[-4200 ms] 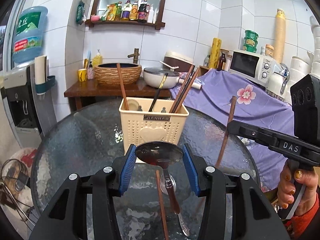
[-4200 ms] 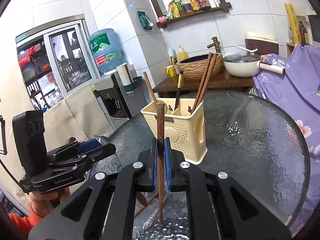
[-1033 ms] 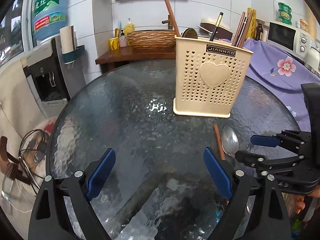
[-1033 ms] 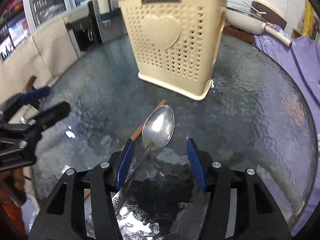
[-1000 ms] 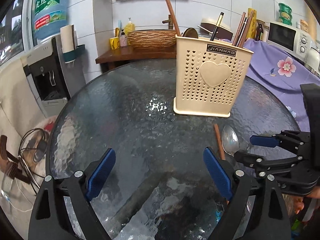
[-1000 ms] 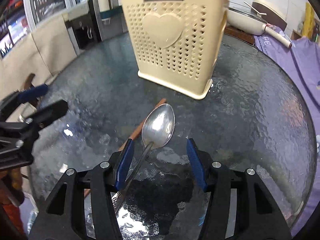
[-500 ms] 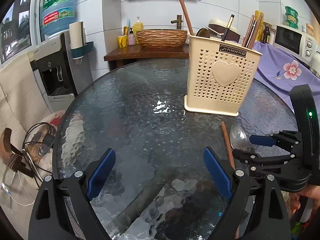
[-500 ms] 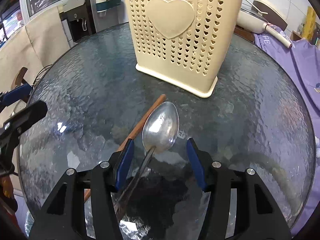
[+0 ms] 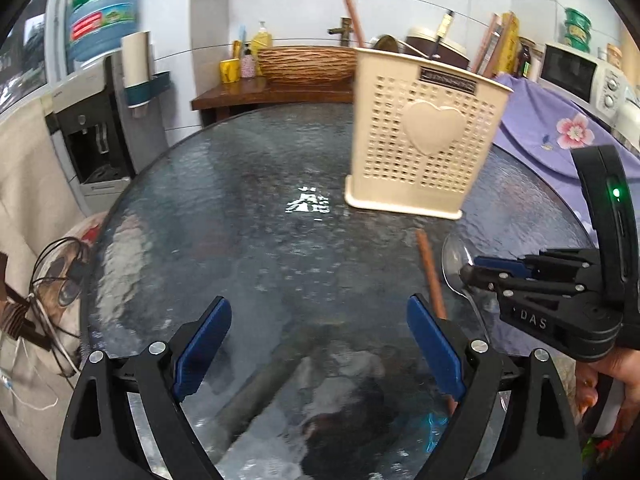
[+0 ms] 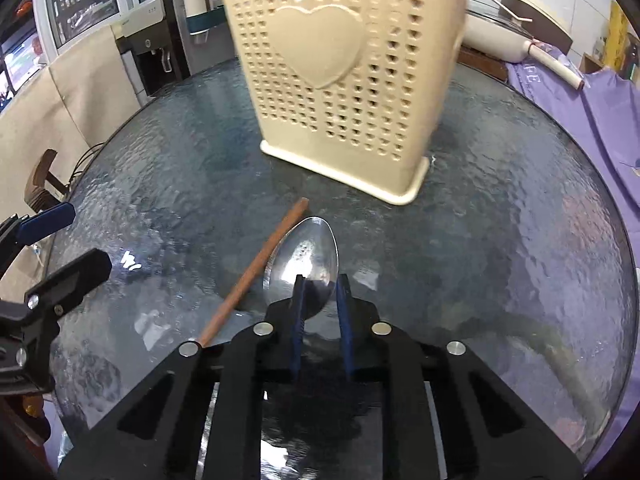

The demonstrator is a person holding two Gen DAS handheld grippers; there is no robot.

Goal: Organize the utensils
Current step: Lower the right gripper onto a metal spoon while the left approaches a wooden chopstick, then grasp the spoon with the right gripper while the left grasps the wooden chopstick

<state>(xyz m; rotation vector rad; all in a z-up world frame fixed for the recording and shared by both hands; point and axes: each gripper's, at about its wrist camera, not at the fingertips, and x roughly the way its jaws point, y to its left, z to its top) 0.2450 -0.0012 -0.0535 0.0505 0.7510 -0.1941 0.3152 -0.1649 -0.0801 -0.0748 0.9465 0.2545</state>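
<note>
A metal spoon (image 10: pixel 306 256) lies on the round glass table (image 10: pixel 500 240), in front of the cream perforated utensil holder (image 10: pixel 340 80). Beside the spoon, on its left, lies a brown chopstick (image 10: pixel 260 264). My right gripper (image 10: pixel 321 292) points down over the spoon. Its jaws are closing, the narrow back of the bowl lies between the blue pads, and a small gap still shows at the right pad. In the left wrist view the spoon (image 9: pixel 454 256) and chopstick (image 9: pixel 430 272) lie under the right gripper (image 9: pixel 466 274). My left gripper (image 9: pixel 318 332) hovers wide open over bare glass, holding nothing.
The holder (image 9: pixel 424 140) has several chopsticks and utensils standing in it. Behind the table are a wooden counter with a woven basket (image 9: pixel 308 64), a water dispenser (image 9: pixel 100 128) and a purple flowered cloth (image 9: pixel 560 136). Cables (image 9: pixel 52 280) lie on the floor at the left.
The right gripper's jaws have narrowed from wide apart to close around the back of the spoon bowl. The left gripper stays wide open and hardly moves.
</note>
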